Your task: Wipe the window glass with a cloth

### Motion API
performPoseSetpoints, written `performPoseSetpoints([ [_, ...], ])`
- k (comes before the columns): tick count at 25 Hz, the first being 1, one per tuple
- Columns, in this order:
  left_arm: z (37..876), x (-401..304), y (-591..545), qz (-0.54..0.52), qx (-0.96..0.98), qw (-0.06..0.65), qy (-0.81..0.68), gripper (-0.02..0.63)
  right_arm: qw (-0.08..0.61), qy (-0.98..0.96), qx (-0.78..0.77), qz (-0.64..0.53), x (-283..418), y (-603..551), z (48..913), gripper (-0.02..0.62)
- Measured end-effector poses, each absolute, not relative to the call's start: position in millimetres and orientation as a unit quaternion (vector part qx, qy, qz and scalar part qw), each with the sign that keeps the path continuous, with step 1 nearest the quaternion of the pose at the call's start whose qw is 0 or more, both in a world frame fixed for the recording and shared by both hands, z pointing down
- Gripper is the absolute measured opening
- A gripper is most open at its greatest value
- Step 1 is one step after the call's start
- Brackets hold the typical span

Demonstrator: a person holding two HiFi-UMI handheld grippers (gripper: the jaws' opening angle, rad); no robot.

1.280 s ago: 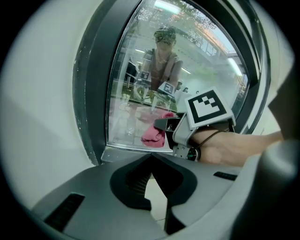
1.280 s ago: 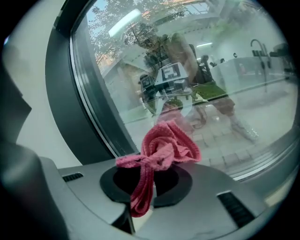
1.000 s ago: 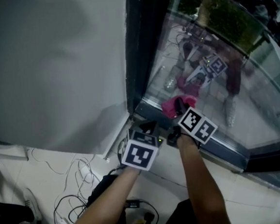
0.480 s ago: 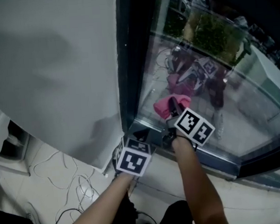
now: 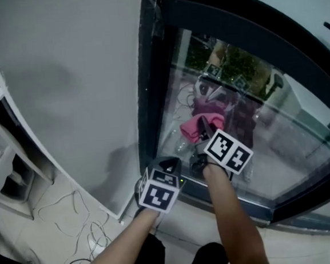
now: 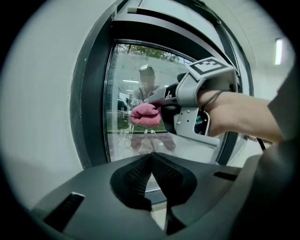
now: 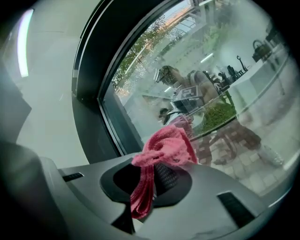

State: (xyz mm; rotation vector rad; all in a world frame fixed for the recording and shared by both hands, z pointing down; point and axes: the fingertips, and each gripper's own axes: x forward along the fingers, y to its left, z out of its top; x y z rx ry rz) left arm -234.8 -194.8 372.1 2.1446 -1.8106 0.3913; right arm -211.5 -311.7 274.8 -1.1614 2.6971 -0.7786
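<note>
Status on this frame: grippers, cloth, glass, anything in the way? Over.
Right gripper shut on pink cloth. Left gripper shut, empty, low by the window frame. Cloth up at the glass; contact unclear. Nothing blocking.

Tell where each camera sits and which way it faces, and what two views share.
Head view: on the head, looking steeply down at the window glass; forearms, left gripper and right gripper show.
Left gripper view: on that gripper, facing the glass; its shut jaws show.
Right gripper view: on that gripper, facing the glass; its jaws grip the cloth.
Shared: head and left gripper views both show the right gripper holding the cloth.
</note>
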Motion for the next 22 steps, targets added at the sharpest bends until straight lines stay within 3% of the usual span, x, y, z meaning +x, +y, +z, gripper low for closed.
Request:
performPoseSetpoints([
  [11, 327.1, -229.2, -214.4, 0.13, 0.753, 0.12, -0.634, 0.0, 0.054, 0.909, -0.372, -0.18, -202.2, -307.4, 210.8, 0.057],
  [22, 294.4, -195.8, -247.0, 0.13, 0.774, 0.093, -0.613, 0.0, 0.014, 0.927, -0.37, -0.056, -187.1, -302.8, 171.1, 0.055],
])
